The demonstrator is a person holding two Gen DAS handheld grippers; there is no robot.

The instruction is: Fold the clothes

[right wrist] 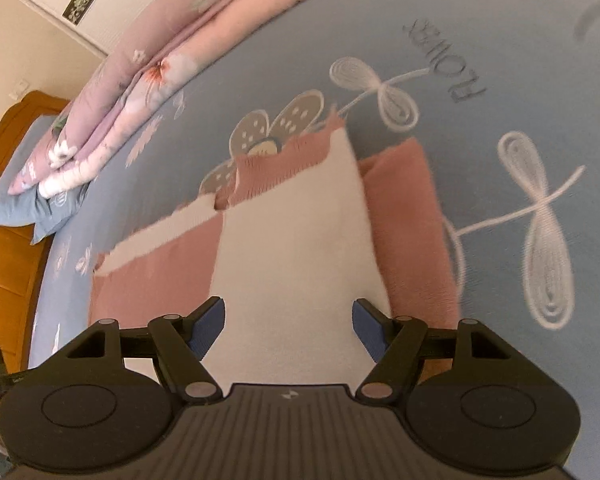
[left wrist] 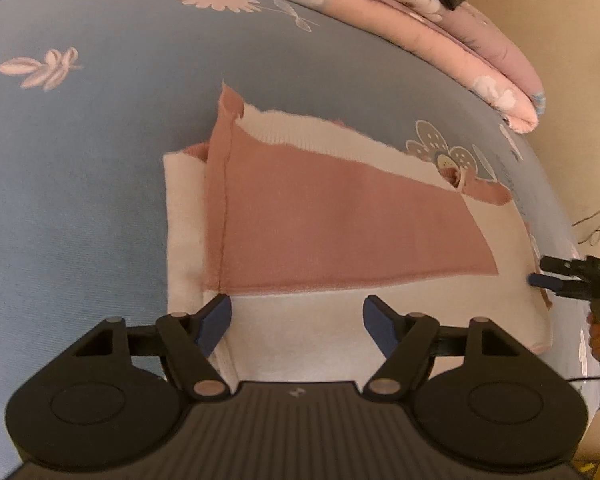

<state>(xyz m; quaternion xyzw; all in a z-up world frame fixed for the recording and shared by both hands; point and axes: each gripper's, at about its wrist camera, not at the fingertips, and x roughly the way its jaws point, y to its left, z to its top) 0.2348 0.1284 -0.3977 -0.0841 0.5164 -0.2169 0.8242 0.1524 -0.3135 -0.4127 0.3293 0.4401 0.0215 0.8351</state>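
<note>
A pink and white knitted garment [left wrist: 340, 232] lies partly folded on the blue bed sheet [left wrist: 80, 180]. A pink sleeve is laid across its white body. My left gripper [left wrist: 297, 320] hovers over the garment's near white edge, jaws wide apart, nothing between them. The right gripper [left wrist: 556, 274] shows at the garment's right edge, held by a hand. In the right wrist view the same garment [right wrist: 292, 240] stretches away from my right gripper [right wrist: 288, 324], which is open over the white panel and holds nothing. A pink sleeve [right wrist: 412, 232] lies folded along its right side.
A folded pink floral quilt [left wrist: 440, 28] lies along the far edge of the bed, also the quilt [right wrist: 140, 92] in the right wrist view. A wooden headboard [right wrist: 8, 220] and a blue pillow [right wrist: 24, 200] are at the left. The sheet [right wrist: 500, 100] carries printed flowers.
</note>
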